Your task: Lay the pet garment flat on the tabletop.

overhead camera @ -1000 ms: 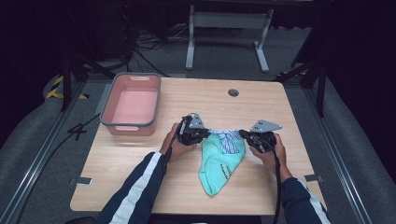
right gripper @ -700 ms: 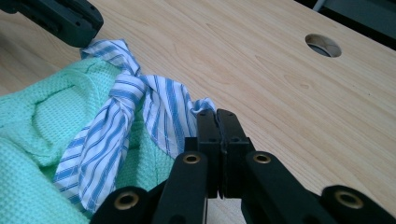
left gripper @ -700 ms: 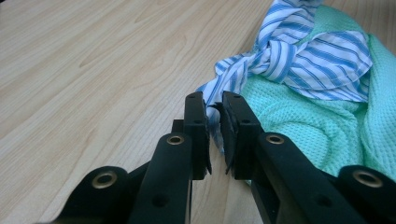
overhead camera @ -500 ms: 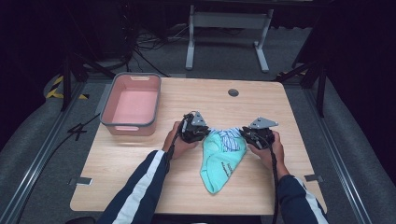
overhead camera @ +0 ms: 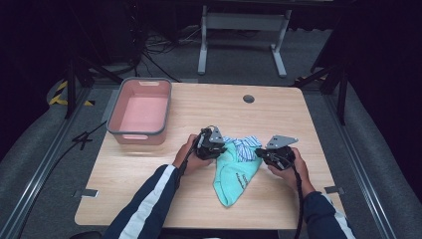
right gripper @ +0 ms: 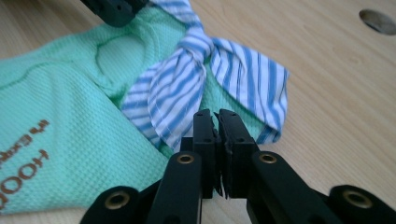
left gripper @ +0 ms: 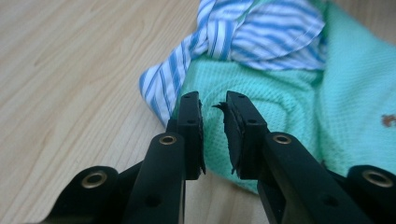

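Note:
A mint-green knit garment (overhead camera: 234, 174) with brown lettering lies on the wooden table, and a blue-and-white striped cloth (overhead camera: 244, 145) is knotted at its far end. My left gripper (overhead camera: 224, 149) rests at the garment's left edge. In the left gripper view (left gripper: 212, 105) its jaws have just been closing. They stand almost together, a thin slit between worn pads, with nothing in it; the green knit (left gripper: 280, 102) and the stripes (left gripper: 275, 42) lie beyond. My right gripper (overhead camera: 259, 153) sits at the right edge. Its jaws (right gripper: 215, 116) have just closed and are empty, before the striped knot (right gripper: 177, 93).
A pink tub (overhead camera: 142, 132) with a grey rim stands at the table's left. A round cable hole (overhead camera: 248, 98) lies at the far edge. Bare wood stretches along the table's front edge. Metal stand legs and cables lie on the floor behind.

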Available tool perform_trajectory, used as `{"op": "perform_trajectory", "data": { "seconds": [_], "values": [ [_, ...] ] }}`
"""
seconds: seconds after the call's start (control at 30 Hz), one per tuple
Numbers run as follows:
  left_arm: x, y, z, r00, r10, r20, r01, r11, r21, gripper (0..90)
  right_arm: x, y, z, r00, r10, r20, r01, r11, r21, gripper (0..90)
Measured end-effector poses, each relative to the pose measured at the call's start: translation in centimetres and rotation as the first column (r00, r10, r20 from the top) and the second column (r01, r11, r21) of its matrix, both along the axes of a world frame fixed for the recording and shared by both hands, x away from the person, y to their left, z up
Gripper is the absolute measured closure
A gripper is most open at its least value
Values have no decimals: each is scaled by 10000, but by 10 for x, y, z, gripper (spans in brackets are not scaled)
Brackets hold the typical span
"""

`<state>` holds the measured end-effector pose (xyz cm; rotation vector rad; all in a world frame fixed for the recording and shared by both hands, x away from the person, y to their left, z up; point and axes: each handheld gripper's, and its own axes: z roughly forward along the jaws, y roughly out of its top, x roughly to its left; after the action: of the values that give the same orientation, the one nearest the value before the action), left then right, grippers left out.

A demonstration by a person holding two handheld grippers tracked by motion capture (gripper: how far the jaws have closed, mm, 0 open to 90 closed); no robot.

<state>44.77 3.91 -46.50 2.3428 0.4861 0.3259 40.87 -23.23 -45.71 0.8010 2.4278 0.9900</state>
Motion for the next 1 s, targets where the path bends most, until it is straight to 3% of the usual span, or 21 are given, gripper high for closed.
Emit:
{"op": "perform_trajectory", "data": {
  "seconds": [0.13, 0.23, 0.3, 0.47, 0.57, 0.63, 0.77, 0.83, 1.0],
  "values": [
    [5, 3, -8, 9996, 259, -121, -256, 9993, 289, 751, 7, -4, -10, 9977, -494, -474, 488, 9987, -154, 864],
    [9, 7, -10, 9988, 355, -347, -359, 9993, -91, 739, 11, -6, -17, 9950, -707, -704, 700, 9975, -129, 862],
    [9, 8, -11, 9982, 420, -417, -427, 9990, -154, 739, 11, -6, -17, 9948, -737, -702, 736, 9973, -45, 863],
    [14, 10, -13, 9986, 519, -44, -519, 9985, -187, 730, 17, -3, -19, 9943, -963, -467, 960, 9953, -95, 868],
    [16, 14, -12, 9981, 620, 39, -618, 9978, -240, 679, 23, 0, -18, 9916, -1245, -366, 1237, 9920, -234, 801],
    [14, 17, -9, 9987, 503, 46, -501, 9980, -376, 662, 22, 0, -15, 9924, -1200, -279, 1194, 9926, -223, 794],
    [2, 22, 1, 9997, -66, 233, 69, 9999, -104, 668, 15, -2, -5, 9948, -1019, -64, 1020, 9945, 226, 794],
    [-6, 24, 8, 9988, -338, 341, 338, 9994, 8, 673, 10, 0, 1, 9973, -735, -36, 736, 9958, 541, 794],
    [-27, 27, 14, 9948, -967, 310, 959, 9950, 266, 675, 0, 13, 8, 9999, -123, 55, 118, 9971, 747, 782]
  ]
}}
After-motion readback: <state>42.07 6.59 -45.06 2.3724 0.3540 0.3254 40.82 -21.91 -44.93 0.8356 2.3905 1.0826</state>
